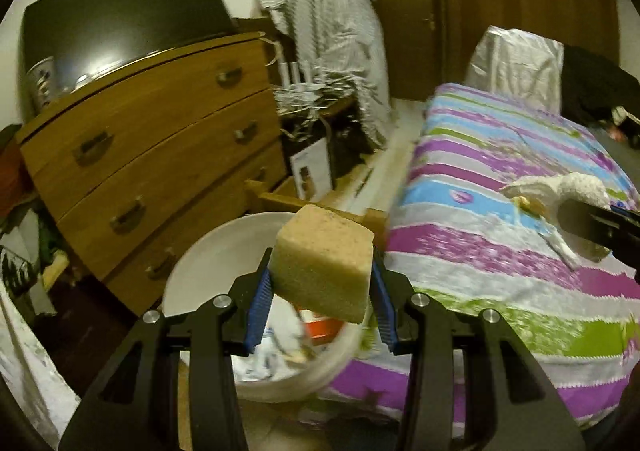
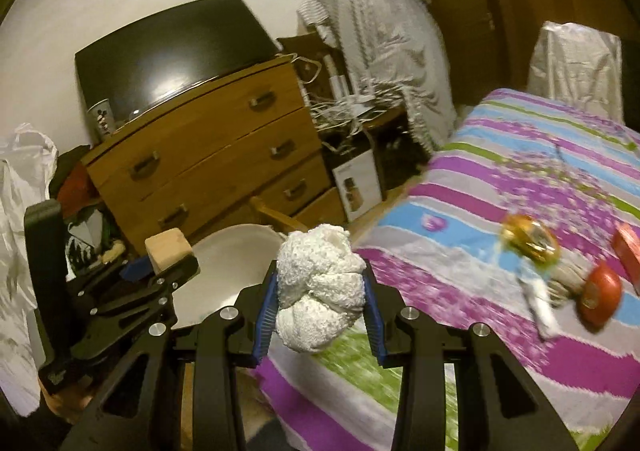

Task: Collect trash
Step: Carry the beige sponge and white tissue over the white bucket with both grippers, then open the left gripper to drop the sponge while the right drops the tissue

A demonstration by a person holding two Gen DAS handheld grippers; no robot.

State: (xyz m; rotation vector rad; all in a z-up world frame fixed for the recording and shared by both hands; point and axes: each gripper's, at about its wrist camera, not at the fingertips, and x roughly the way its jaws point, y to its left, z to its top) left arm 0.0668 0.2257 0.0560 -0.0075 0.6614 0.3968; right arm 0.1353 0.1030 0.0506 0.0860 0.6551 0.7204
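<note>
My left gripper (image 1: 322, 283) is shut on a tan sponge block (image 1: 324, 263) and holds it over the white bucket (image 1: 208, 251), which has paper and a red item inside. My right gripper (image 2: 322, 291) is shut on a crumpled white tissue wad (image 2: 320, 287) above the bed's edge, right of the bucket (image 2: 224, 267). The left gripper (image 2: 160, 271) with the sponge (image 2: 166, 251) shows in the right wrist view. On the striped bedspread (image 2: 520, 171) lie a gold wrapper (image 2: 528, 239), a red round piece (image 2: 600, 295), a red box (image 2: 628, 251) and a white scrap (image 2: 540, 303).
A wooden chest of drawers (image 1: 152, 155) with a dark TV (image 1: 120, 19) stands behind the bucket. A draped chair (image 1: 332, 43) and tangled cables (image 2: 352, 107) are beyond it. A white plastic bag (image 2: 20, 211) hangs at the left.
</note>
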